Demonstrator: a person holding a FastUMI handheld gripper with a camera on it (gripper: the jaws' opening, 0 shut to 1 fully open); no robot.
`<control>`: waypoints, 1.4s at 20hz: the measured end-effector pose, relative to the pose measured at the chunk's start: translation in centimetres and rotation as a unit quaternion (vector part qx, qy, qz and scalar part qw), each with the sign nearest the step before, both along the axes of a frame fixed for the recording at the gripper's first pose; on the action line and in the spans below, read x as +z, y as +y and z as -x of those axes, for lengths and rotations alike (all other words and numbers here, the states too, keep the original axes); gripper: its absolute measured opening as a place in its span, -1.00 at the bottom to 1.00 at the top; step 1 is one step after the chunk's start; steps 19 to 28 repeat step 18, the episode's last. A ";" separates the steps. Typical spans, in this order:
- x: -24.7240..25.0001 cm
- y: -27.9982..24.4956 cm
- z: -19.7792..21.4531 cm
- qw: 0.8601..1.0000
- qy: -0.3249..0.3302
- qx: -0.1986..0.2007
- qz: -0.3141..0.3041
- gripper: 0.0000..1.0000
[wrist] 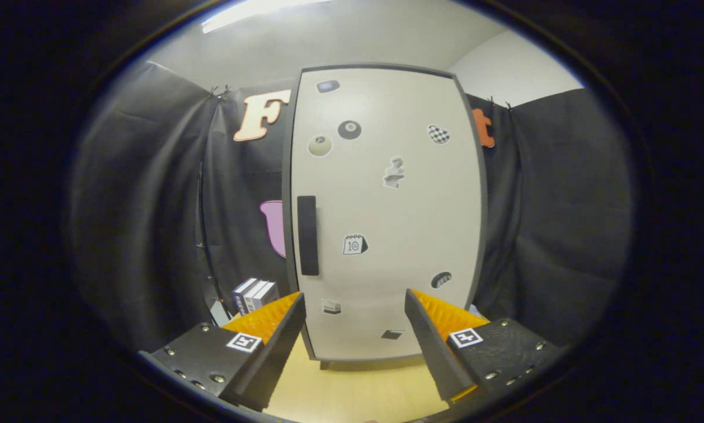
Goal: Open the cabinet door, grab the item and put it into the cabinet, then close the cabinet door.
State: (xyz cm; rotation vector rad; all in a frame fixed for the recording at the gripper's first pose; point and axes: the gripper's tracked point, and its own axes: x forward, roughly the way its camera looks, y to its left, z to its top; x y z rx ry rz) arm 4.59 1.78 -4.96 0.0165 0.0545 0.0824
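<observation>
— Jaws?
— Spread wide on the gripper, holding nothing, aimed at the cabinet door mid-frame.
— Door?
— Shut, handle at its left edge.
— Item?
— Maybe the boxes lower left; hard to tell.
— Stage?
— Fits either: door awaiting opening, or closed again afterwards.

Cabinet and boxes on tabletop
</observation>
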 end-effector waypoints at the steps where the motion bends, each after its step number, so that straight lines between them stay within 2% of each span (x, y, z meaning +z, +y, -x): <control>1: 0.3 -0.6 1.2 1.000 -0.002 -0.005 -0.002 1.00; 6: 0.8 -3.0 6.1 0.999 -0.005 -0.034 0.006 1.00; 11: 1.2 -3.7 8.5 0.999 -0.013 -0.050 0.017 1.00; 17: 1.6 -3.7 9.9 0.998 -0.015 -0.054 0.007 1.00; 28: 1.7 -3.7 9.9 0.998 -0.016 -0.055 0.006 1.00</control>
